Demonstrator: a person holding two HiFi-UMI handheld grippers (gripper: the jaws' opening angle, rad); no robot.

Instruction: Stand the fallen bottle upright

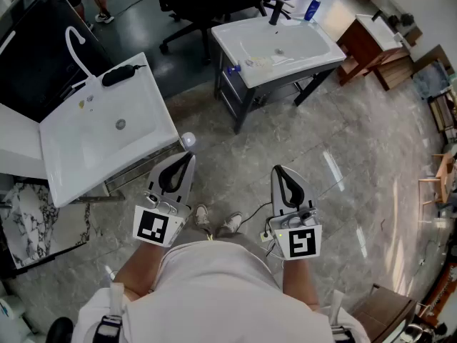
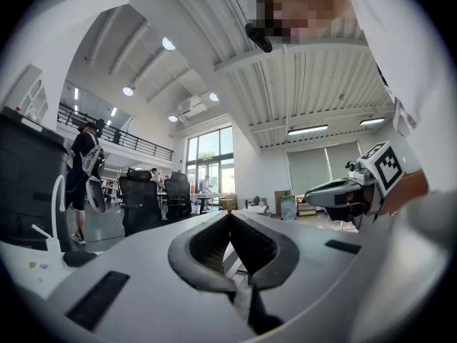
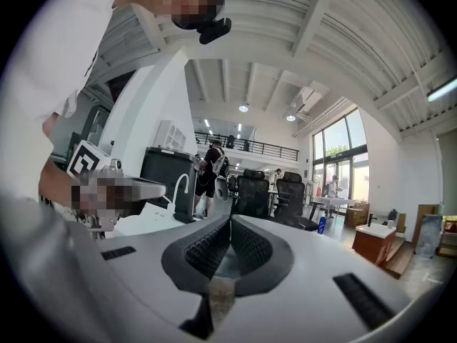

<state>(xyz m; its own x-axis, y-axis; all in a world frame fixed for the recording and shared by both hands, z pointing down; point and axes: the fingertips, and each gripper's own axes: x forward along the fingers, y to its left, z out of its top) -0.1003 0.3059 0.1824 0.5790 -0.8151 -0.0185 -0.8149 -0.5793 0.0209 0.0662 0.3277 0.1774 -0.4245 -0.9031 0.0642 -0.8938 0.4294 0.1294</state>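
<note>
Bottle [image 1: 312, 9] is spotted on the far sink [image 1: 314, 48]. Left gripper [image 1: 191, 155] and right gripper [image 1: 277, 168] are held with jaws pressed together.

The washbasin [image 1: 146, 109] looks like glossy white ceramic. The floor [image 1: 357, 191] is polished, reflective grey stone. The cabinet [image 1: 363, 46] is reddish-brown wood.

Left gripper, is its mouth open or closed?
Shut. In the left gripper view, the left gripper has its jaws meeting at the tips, with nothing between them.
</note>
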